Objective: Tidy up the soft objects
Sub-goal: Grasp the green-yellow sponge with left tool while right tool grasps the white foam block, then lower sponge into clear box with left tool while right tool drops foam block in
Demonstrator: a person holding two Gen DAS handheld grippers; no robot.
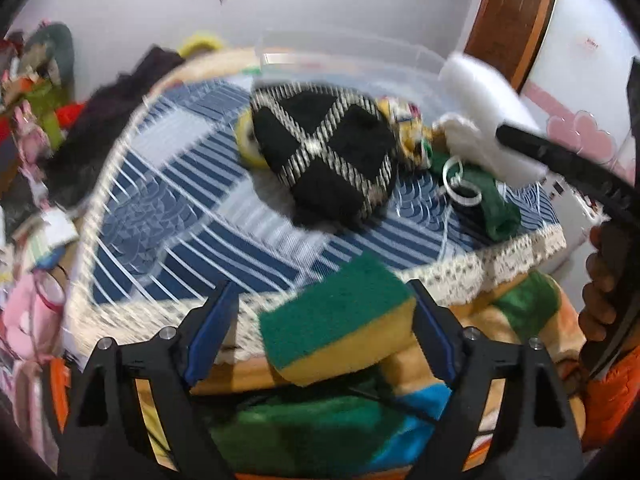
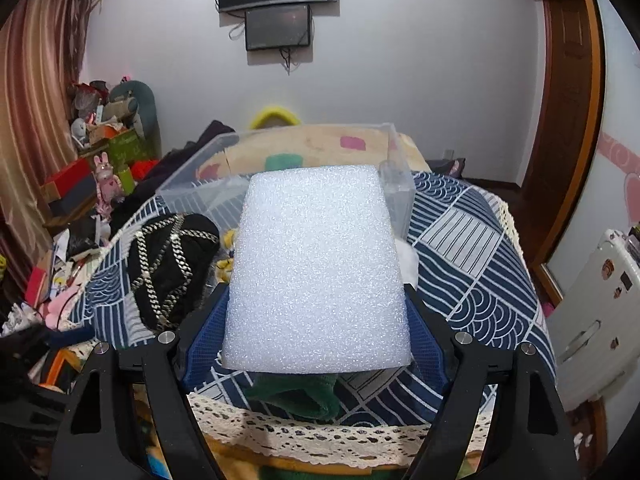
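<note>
My left gripper (image 1: 322, 300) holds a green-and-yellow scrub sponge (image 1: 336, 320) by its right finger, above the table's near edge; the left finger stands apart from it. My right gripper (image 2: 316, 300) is shut on a white foam block (image 2: 316, 268), also showing in the left wrist view (image 1: 488, 96), held above the table before a clear plastic bin (image 2: 200, 176). A black knit hat with chain pattern (image 1: 328, 152) lies mid-table. A green cloth (image 2: 296, 396) lies under the foam block.
The table has a blue-and-white patterned cloth (image 2: 460, 264) with a lace edge. Small yellow toys (image 1: 412, 136) and a yellow tape roll (image 1: 248, 144) lie by the hat. Clutter and boxes (image 2: 92, 168) stand at the left. A white case (image 2: 600, 300) stands at the right.
</note>
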